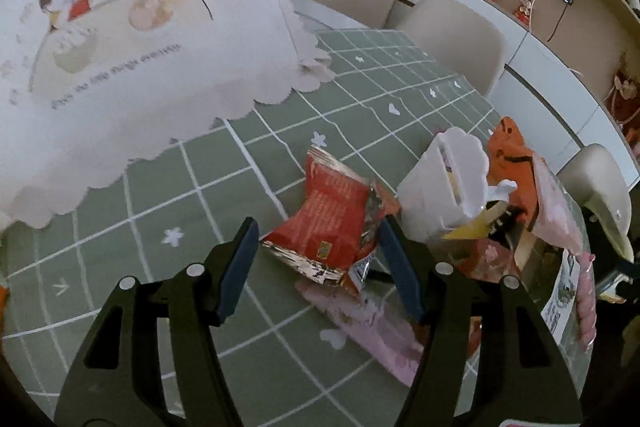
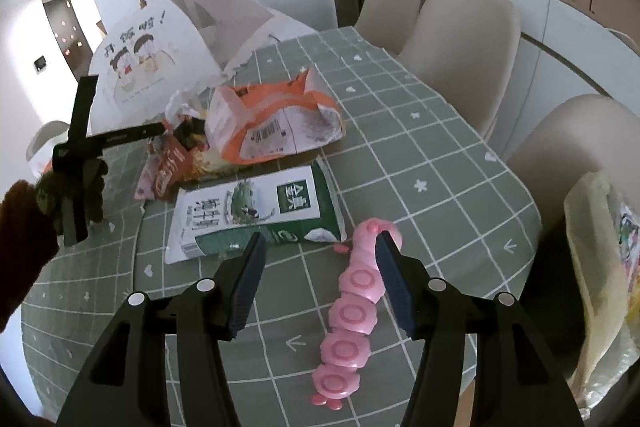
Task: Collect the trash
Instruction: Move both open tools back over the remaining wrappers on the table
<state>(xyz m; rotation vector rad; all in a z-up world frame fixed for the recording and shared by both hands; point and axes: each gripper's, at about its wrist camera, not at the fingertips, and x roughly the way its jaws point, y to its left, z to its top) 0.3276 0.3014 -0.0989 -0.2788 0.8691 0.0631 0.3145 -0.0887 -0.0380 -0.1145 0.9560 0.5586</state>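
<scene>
A crumpled red snack wrapper [image 1: 332, 223] lies on the green checked tablecloth [image 1: 160, 195], between the fingers of my left gripper [image 1: 320, 223]. That gripper is open; its left pad stands clear of the wrapper and its right pad sits at the foil edge. A pink wrapper [image 1: 372, 327] lies under the red one. My right gripper [image 2: 320, 239] is open above a pink segmented caterpillar-shaped piece [image 2: 356, 307] that lies near its right finger. A flattened green milk carton [image 2: 256, 215] lies just beyond its fingertips.
A white carton [image 1: 440, 187] and an orange-white bag [image 2: 272, 123] sit in the trash pile. A white cartoon food cover [image 1: 120, 47] stands at the left. Beige chairs [image 2: 460, 51] ring the table. A yellowish plastic bag [image 2: 600, 267] hangs at the right. A gloved hand holds the left gripper [image 2: 80, 163].
</scene>
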